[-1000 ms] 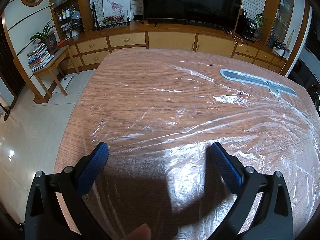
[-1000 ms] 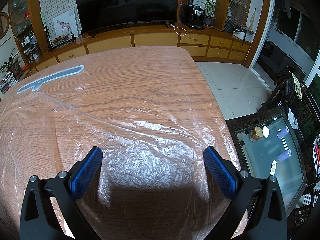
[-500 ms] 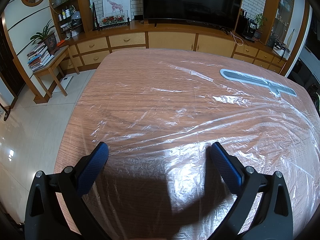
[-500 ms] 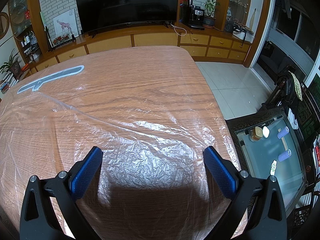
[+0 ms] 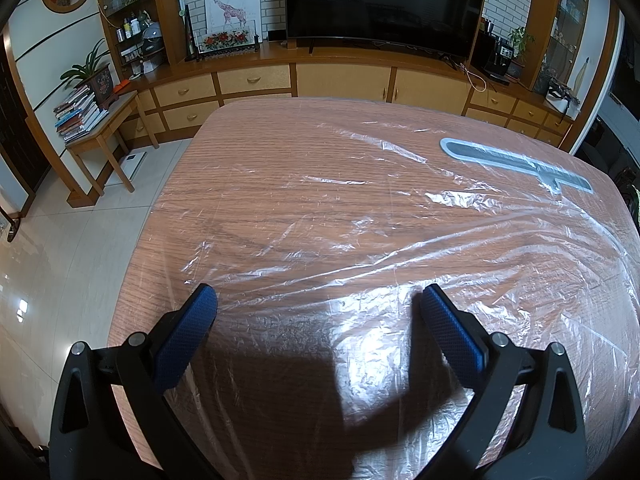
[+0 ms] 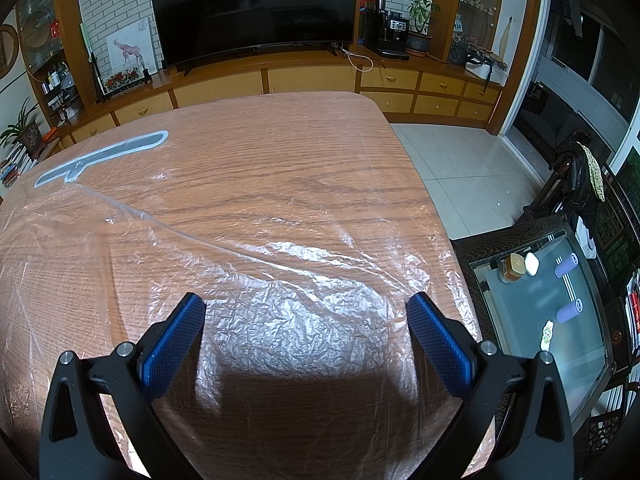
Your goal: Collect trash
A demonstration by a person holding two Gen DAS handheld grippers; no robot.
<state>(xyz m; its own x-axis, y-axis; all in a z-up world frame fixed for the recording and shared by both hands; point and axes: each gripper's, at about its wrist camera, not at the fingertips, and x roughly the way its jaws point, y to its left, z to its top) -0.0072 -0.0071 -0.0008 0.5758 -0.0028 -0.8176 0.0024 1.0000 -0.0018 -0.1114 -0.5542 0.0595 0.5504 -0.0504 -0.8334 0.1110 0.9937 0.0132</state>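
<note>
While both tools hang over the near end of the wood-grain surface (image 5: 260,184), neither touches anything. Left tool (image 5: 318,306): blue pads spread wide, nothing between them. Right tool (image 6: 306,314): same, pads wide apart, nothing gripped.

Task item looks like the clear plastic sheet (image 5: 400,240) laid over the surface. It covers most of the top and reaches both tools' side. Crinkled hardest at the near end, right under and between the right tool's pads, where it glares white (image 6: 304,320). One long raised crease runs diagonally across the sheet from the far side down toward the near right edge. Far left strip of the surface in the left view shows little or no film; cannot tell exactly where the sheet's edge sits.

Grey flat T-shaped piece (image 5: 516,164) lies on the far part of the surface, well apart from both tools. Seen in the right view at far left (image 6: 104,156). Cannot tell whether it's above or under the film.

Beyond the surface: TV (image 6: 256,4) on a long wooden cabinet (image 5: 340,80), giraffe picture (image 5: 232,10) left of it. Right view has a glass coffee table (image 6: 580,360) off the right edge, with a jar (image 6: 514,268) and two purple rollers (image 6: 568,312) on it. Tool shadows fall on the sheet at the near edge.
</note>
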